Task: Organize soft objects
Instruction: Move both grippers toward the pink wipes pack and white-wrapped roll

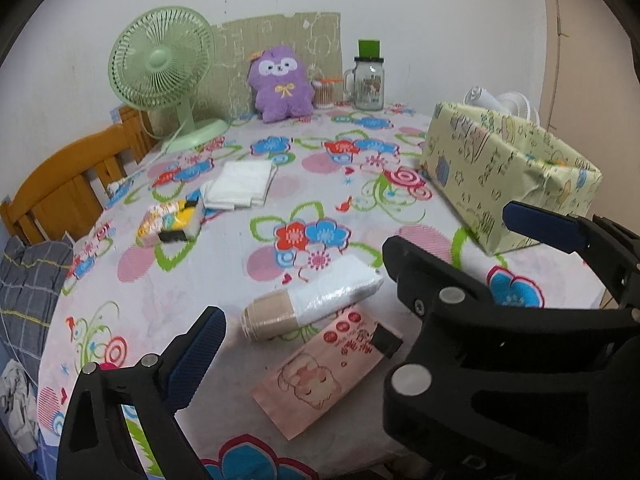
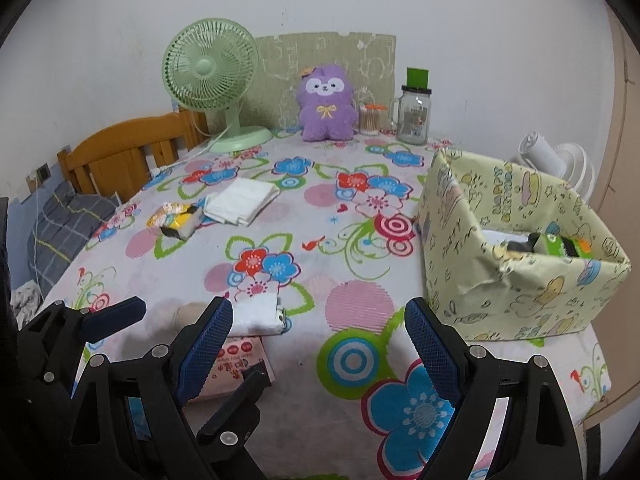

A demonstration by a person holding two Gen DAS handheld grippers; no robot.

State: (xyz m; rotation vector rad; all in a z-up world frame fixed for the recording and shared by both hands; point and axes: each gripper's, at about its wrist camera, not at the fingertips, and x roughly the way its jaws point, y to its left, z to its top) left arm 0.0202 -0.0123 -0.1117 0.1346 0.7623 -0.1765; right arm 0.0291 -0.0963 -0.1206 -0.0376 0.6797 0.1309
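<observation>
Just beyond the wide-open left tool (image 1: 304,320), untouched: wrapped roll (image 1: 312,304) on floral tablecloth (image 1: 240,248).

- We see a plain white plaster wall (image 2: 120,40) behind the table, faintly scuffed and evenly lit.
- A worn, pale green patterned board (image 2: 352,60) leans upright against that wall.
- The table wears a white tablecloth printed with red and blue flowers (image 2: 344,240).
- To the left stands an orange-brown wooden slatted headboard (image 2: 124,152), close against the table edge.
- Below it lies grey checked bedding with yellow lines (image 1: 28,280).
- A pale green round desk fan (image 1: 160,64) stands at the table's back left.
- At far right we see a beige flat panel (image 2: 616,160), perhaps a door.
</observation>
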